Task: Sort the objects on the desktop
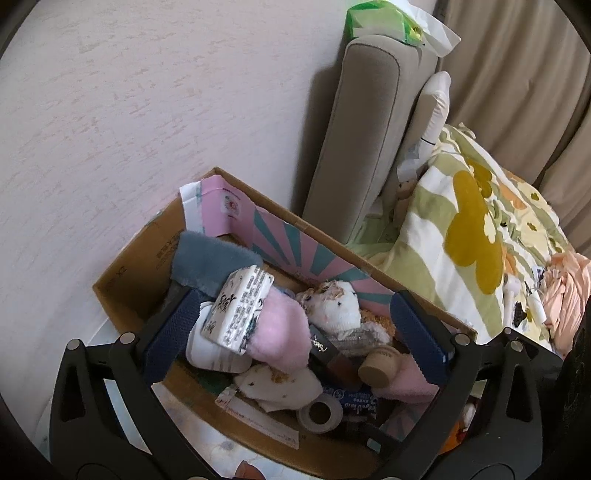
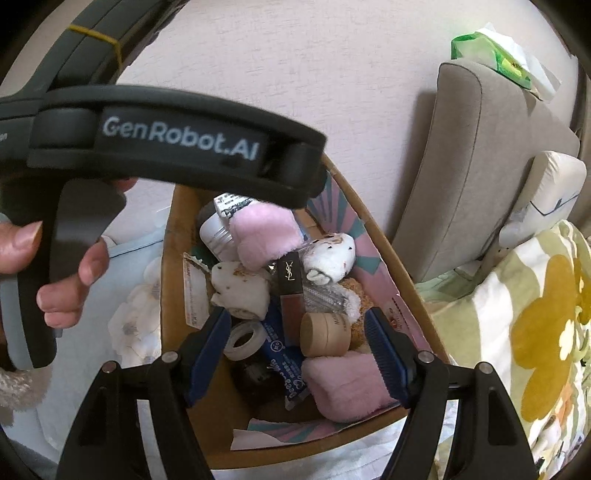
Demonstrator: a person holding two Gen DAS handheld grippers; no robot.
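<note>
A cardboard box (image 1: pixel 122 273) (image 2: pixel 173 295) holds many small objects: a white printed box (image 1: pixel 236 310), pink fluffy cloths (image 1: pixel 284 332) (image 2: pixel 266 229), a white plush toy (image 1: pixel 332 306) (image 2: pixel 332 254), a dark lipstick tube (image 2: pixel 291 291), a round tan jar (image 1: pixel 380 369) (image 2: pixel 325 334), a tape roll (image 1: pixel 320 412) (image 2: pixel 243 338) and a grey cloth (image 1: pixel 210 262). My left gripper (image 1: pixel 291 332) is open above the box, empty. My right gripper (image 2: pixel 299 347) is open above the box, around the tan jar and the lipstick without touching them. The left gripper body (image 2: pixel 177 147) shows in the right wrist view, held by a hand (image 2: pixel 74 273).
The box stands against a pale wall (image 1: pixel 147 110). A grey headboard (image 1: pixel 362 140) and a bed with a flowered quilt (image 1: pixel 469 229) lie to the right. A green tissue pack (image 1: pixel 384 18) sits on top of the headboard. A pale floral surface (image 2: pixel 133 325) lies under the box.
</note>
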